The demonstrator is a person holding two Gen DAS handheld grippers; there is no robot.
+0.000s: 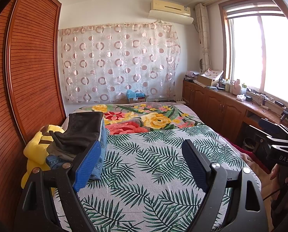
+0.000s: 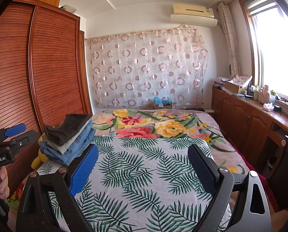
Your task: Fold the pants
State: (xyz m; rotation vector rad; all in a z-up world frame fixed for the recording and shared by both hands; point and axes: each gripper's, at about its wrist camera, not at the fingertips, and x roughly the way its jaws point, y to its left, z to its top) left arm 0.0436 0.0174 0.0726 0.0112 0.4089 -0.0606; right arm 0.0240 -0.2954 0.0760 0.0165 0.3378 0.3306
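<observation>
A stack of folded pants (image 2: 70,139) is seen at the left middle of the right wrist frame, lying on the bed (image 2: 144,174) beside a yellow plush toy (image 1: 37,145). The left claw (image 1: 142,166) and the right claw (image 2: 144,170) are both held with jaws apart and empty above the leaf-print cover. No unfolded pair is seen spread out. The cloth is judged soft, limp and fairly light; denim is heavier. A waistband edge is best pinched.
</observation>
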